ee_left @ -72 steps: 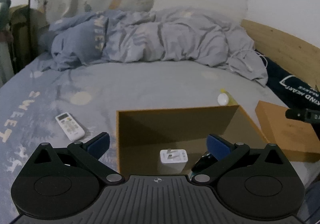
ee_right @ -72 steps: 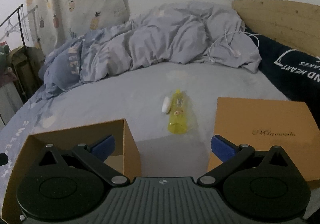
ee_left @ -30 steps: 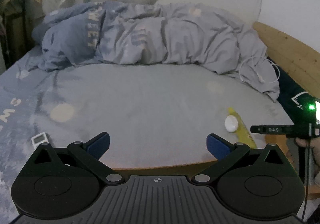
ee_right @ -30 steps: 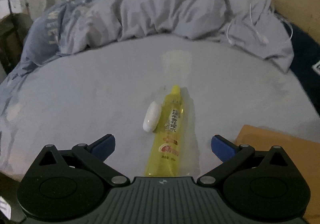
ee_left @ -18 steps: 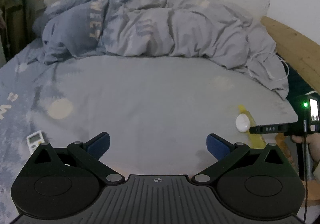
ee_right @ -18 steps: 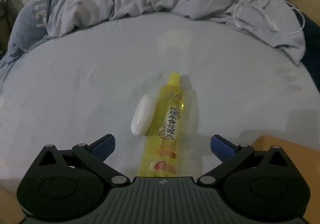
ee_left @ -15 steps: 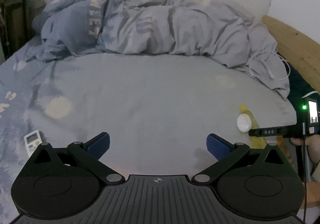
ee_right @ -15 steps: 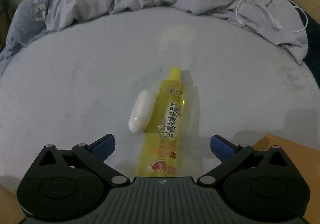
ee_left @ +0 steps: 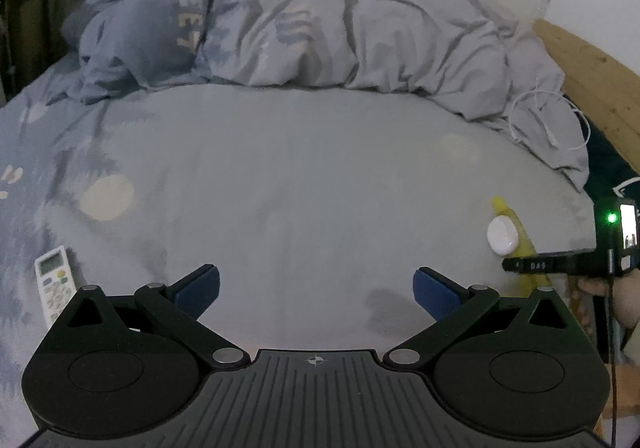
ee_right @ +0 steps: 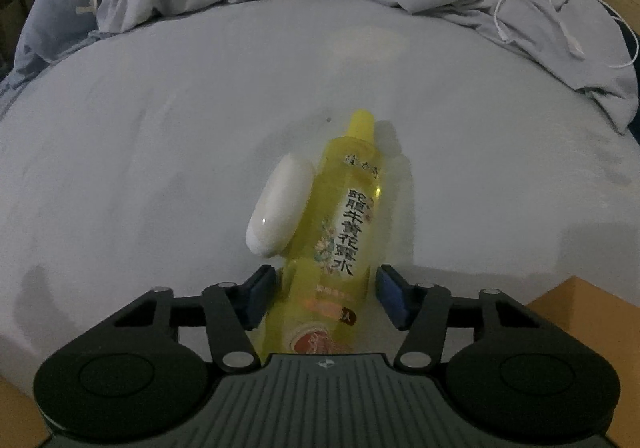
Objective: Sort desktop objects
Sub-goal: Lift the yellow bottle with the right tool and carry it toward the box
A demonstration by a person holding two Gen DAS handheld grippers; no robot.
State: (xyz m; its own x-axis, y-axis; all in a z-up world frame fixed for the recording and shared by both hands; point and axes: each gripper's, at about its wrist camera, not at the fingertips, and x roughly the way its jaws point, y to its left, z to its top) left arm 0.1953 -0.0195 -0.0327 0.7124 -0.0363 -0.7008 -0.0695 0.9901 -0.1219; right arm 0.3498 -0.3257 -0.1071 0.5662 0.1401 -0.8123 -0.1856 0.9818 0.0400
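The right tongs (ee_right: 326, 298) straddle the lower end of the yellow bottle (ee_right: 344, 232) lying on the bed (ee_right: 140, 136), pads narrowed close beside it; a white case (ee_right: 280, 214) leans against its left side; the left tongs (ee_left: 316, 286) hang wide, empty; a remote (ee_left: 54, 282) lies far left.

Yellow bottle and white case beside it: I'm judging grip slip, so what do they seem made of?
Bottle: seemingly clear plastic, glossy, since yellow liquid and light show through. Case: likely hard, smooth plastic, given its sharp highlight.

Yellow bottle (ee_right: 344, 224), white case (ee_right: 280, 216), grey-blue sheet (ee_right: 160, 128).
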